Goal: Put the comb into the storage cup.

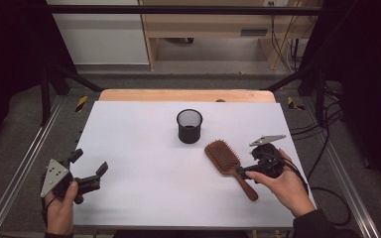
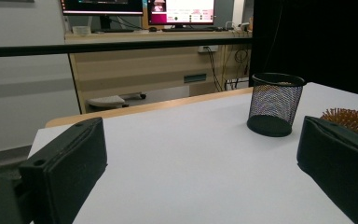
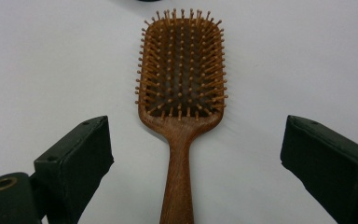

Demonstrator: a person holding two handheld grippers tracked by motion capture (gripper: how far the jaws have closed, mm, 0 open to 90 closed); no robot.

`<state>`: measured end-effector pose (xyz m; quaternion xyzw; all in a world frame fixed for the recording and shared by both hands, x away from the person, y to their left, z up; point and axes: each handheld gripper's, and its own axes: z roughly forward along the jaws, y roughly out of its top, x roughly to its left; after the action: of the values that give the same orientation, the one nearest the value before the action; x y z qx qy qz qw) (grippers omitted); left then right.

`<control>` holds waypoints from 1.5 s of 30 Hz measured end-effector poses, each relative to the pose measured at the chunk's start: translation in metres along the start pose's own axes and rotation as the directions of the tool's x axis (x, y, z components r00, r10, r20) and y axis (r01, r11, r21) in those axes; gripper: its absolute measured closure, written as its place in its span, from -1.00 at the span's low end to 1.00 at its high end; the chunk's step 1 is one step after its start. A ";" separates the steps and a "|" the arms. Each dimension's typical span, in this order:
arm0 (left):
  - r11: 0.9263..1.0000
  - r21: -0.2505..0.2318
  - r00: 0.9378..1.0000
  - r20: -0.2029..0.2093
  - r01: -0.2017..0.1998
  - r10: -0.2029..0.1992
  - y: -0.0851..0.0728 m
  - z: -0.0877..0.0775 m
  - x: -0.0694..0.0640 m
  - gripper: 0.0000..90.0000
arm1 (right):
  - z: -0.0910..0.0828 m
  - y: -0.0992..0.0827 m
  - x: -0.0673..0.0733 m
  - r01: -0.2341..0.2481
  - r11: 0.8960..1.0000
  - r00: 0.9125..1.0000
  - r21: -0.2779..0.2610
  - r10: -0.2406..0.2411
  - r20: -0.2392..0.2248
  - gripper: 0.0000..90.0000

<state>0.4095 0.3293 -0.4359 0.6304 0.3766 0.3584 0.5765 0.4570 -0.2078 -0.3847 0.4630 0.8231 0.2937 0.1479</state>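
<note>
Wooden hairbrush [image 3: 181,100] lies bristles-up on the white table [image 1: 144,163], near a black mesh cup [image 1: 189,126]; the right gripper's [image 3: 193,154] spread jaws straddle its handle, untouched. The left gripper [image 1: 90,168] gapes empty.

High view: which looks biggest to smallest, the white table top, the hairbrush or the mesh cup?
1. Table top
2. Hairbrush, longer than the cup is tall
3. Mesh cup, though it stands farther from the camera

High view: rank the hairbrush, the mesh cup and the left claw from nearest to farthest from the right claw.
1. Hairbrush: its handle lies right at the right claw.
2. Mesh cup: upright, farther back, mid-table.
3. Left claw: open, across the table at its left edge.
</note>
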 end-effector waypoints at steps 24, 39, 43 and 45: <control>1.000 -0.001 1.000 0.011 -0.006 0.006 0.002 0.000 -0.001 -0.97 | 0.054 -0.021 0.000 -0.036 0.987 0.999 0.158 0.042 -0.035 -0.77; 1.000 0.003 1.000 0.010 -0.007 0.007 0.001 0.001 -0.001 -0.97 | 0.070 -0.017 0.005 -0.018 0.980 0.999 0.199 0.025 -0.031 -0.46; 1.000 0.007 1.000 0.014 -0.012 0.012 0.001 0.001 -0.002 -0.97 | 0.071 -0.017 0.005 -0.010 0.979 0.999 0.205 0.017 -0.034 -0.25; 1.000 0.007 1.000 0.015 -0.013 0.013 0.001 0.001 -0.002 -0.97 | 0.071 -0.017 0.004 -0.010 0.977 0.999 0.214 0.017 -0.029 -0.12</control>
<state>0.4100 0.3269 -0.4350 0.6376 0.3697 0.3561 0.5745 0.4801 -0.1866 -0.4509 0.4773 0.8489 0.2115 0.0827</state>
